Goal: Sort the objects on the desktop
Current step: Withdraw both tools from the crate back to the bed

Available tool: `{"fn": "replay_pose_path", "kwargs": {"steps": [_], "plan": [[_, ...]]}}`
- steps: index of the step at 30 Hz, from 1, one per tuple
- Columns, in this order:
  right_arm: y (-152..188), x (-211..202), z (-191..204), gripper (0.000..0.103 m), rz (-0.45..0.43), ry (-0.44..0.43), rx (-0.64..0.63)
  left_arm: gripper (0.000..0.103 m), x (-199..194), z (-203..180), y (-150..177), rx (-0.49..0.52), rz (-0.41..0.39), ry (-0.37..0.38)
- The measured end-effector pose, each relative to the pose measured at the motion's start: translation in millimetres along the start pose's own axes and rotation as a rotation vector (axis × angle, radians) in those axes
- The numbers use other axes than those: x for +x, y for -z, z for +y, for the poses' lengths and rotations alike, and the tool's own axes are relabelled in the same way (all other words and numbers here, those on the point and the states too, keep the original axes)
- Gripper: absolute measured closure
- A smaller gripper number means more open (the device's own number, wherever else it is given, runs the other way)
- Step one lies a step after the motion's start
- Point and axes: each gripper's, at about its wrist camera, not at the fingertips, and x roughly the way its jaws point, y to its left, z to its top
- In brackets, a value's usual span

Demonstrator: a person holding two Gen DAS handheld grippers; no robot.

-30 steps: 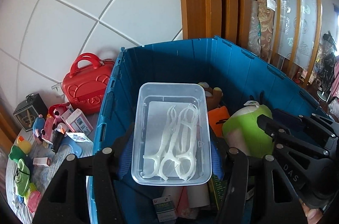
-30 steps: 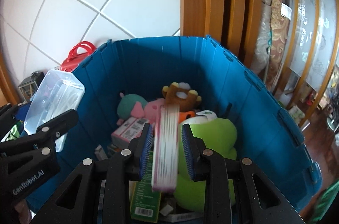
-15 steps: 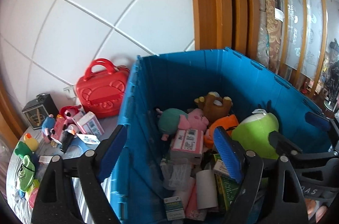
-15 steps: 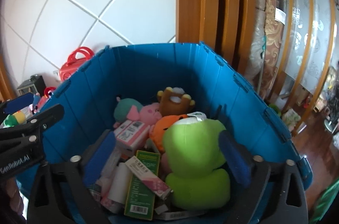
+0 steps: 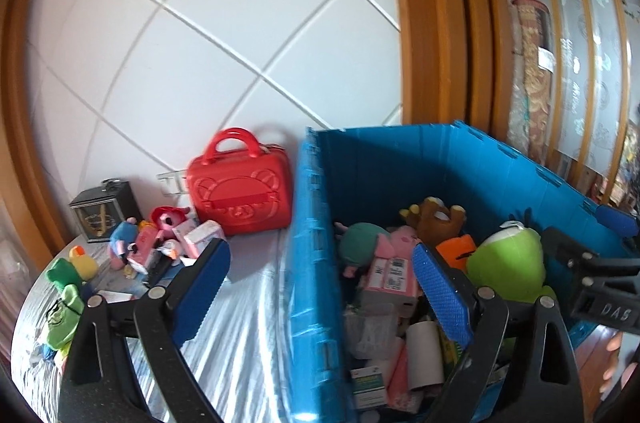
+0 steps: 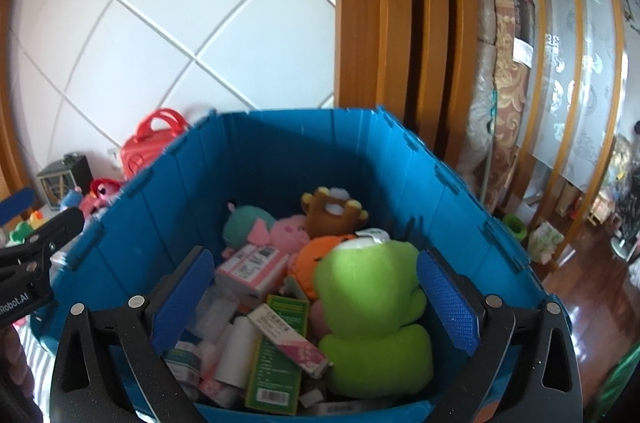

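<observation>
A blue bin (image 5: 312, 207) (image 6: 300, 143) holds plush toys and small boxes. My left gripper (image 5: 320, 255) straddles its left wall with jaws opening and nothing between the pads. My right gripper (image 6: 316, 259) hovers open over the bin, above a green plush (image 6: 372, 295) (image 5: 506, 259). A narrow pink and white box (image 6: 288, 339) lies loose on a green carton (image 6: 276, 355). A translucent plastic shape (image 5: 368, 327) rests among the boxes. Loose toys (image 5: 152, 247) sit on the desk to the left.
A red case (image 5: 240, 199) stands against the tiled wall beside the bin, with a black lantern box (image 5: 102, 215) further left. Green toys (image 5: 64, 303) lie near the desk's left edge. A wooden door frame (image 6: 380, 23) rises behind the bin.
The left gripper let go of the clear box of floss picks and swung left toward the desk. The right gripper released the pink and white box, which now lies in the bin.
</observation>
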Motion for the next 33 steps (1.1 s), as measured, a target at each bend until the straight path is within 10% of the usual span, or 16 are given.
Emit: {"fn": "replay_pose_path", "kwargs": {"steps": [19, 33], "plan": [[1, -39, 205, 0.000, -0.063, -0.260, -0.163, 0.010, -57, 233, 74, -0.184, 0.039, -0.230], [67, -13, 433, 0.000, 0.175, -0.367, -0.243, 0.010, -60, 440, 175, -0.288, 0.243, -0.300]]}}
